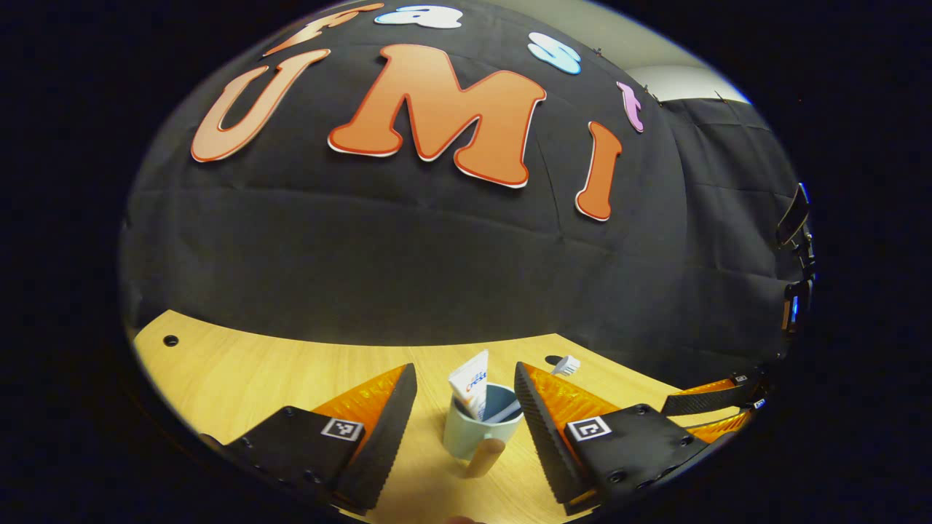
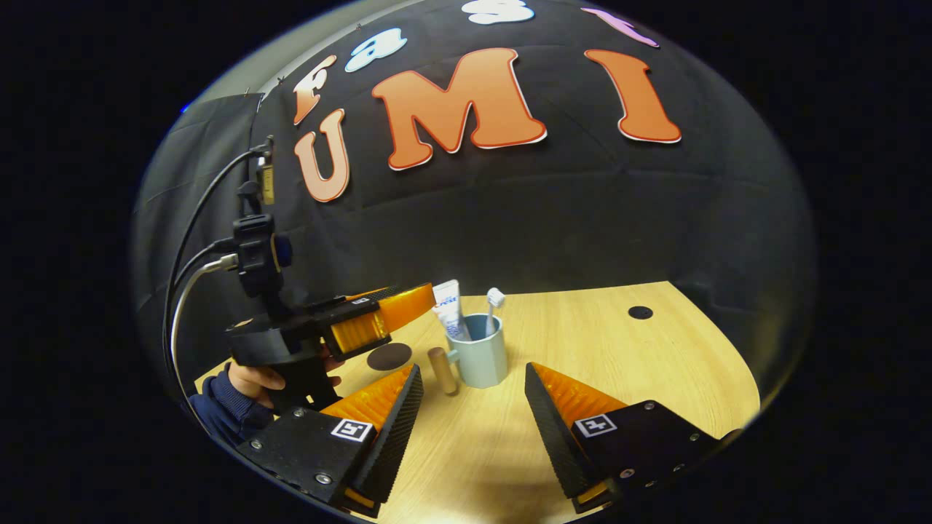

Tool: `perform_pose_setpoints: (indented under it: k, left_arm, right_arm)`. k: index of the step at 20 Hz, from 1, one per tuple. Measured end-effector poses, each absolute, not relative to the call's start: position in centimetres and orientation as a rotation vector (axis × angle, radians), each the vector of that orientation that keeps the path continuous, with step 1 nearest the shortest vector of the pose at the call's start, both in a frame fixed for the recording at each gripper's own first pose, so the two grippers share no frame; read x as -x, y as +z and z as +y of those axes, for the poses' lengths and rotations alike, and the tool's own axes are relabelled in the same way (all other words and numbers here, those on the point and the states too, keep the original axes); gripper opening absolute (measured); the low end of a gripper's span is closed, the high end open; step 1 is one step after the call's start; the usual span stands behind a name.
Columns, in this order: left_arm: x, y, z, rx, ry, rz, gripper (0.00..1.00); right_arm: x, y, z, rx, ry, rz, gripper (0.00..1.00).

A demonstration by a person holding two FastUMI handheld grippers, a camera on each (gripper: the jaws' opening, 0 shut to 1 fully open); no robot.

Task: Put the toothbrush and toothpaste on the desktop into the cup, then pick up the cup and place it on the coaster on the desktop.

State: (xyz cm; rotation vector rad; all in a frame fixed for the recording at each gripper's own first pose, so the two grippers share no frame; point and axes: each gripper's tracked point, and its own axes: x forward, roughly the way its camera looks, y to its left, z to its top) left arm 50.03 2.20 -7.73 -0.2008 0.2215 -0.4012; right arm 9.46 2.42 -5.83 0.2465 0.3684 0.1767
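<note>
The wooden desk [image 2: 655, 364] holds the pale blue cup [image 2: 480, 356], and all places are told from that cup. The left gripper [image 1: 466, 422] is wide open and holds nothing; the cup stands between its fingers, just ahead. The right gripper [image 2: 473, 429] is wide open too, near the cup. The dark coaster [image 2: 389, 356] lies beside it. The toothpaste [image 2: 448, 309] and toothbrush [image 2: 494, 306] stand inside it.

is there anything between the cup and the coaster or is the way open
Nothing lies on the desk between them. The cup, holding the toothpaste and toothbrush, stands just beside the dark coaster. The cup's wooden handle points toward the coaster, and the left gripper hovers open above it.
</note>
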Motion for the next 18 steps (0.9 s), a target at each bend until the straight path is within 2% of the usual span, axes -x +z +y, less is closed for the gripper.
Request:
perform_pose_setpoints:
  k: [2, 4, 10, 18]
  left_arm:
    - [-48.5, -7.3, 4.8, 0.183, -0.368, 0.224, 0.96]
    - [-46.6, -6.9, 7.1, 0.155, -0.332, 0.216, 0.98]
    - [-41.1, -5.0, 13.4, 0.071, -0.233, 0.152, 0.97]
    - [-36.7, -7.2, 15.5, 0.049, -0.211, 0.119, 0.97]
  right_arm:
    - [-10.1, -5.8, 3.2, -0.240, 0.180, 0.407, 0.86]
    - [-10.9, -5.9, 4.2, -0.226, 0.179, 0.458, 0.86]
    - [-13.8, -6.6, 6.6, -0.232, 0.147, 0.621, 0.86]
    - [-17.4, -10.8, 7.7, -0.276, -0.030, 0.898, 0.84]
